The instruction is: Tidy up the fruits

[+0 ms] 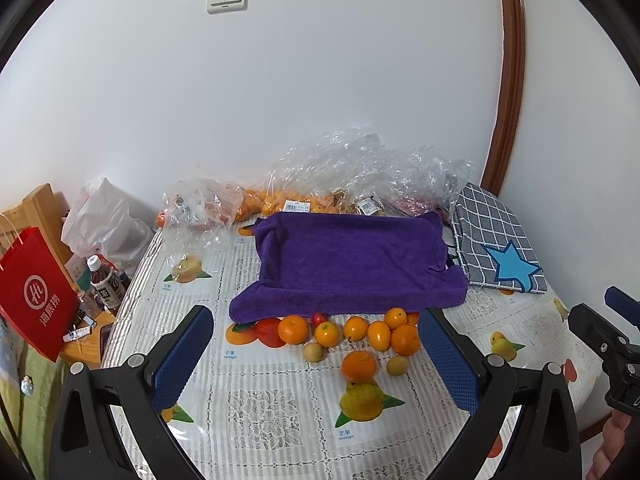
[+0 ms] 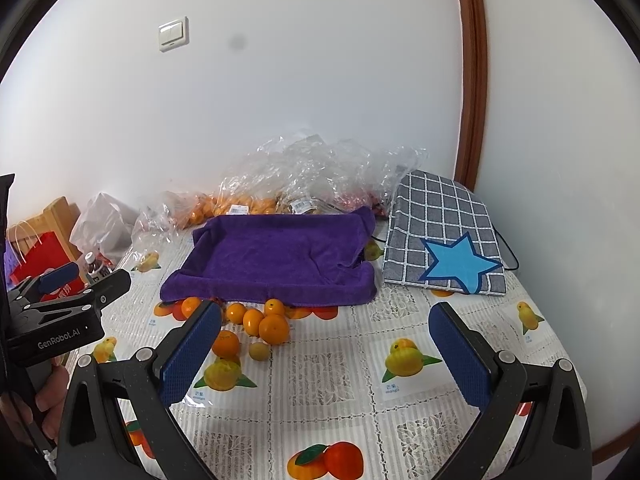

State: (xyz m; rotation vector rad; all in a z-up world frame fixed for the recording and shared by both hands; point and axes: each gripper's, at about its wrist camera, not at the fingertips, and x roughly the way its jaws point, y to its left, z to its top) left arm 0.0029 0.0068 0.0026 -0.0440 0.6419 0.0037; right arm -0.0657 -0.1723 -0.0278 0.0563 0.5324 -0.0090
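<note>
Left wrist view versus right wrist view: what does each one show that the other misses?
Only the left wrist view shows the small red fruit at the towel's edge and the dark drink bottle in full. Only the right wrist view shows the black cable beside the checked cloth. Both show the purple towel, the loose oranges, the plastic bags, and both tools open.
</note>
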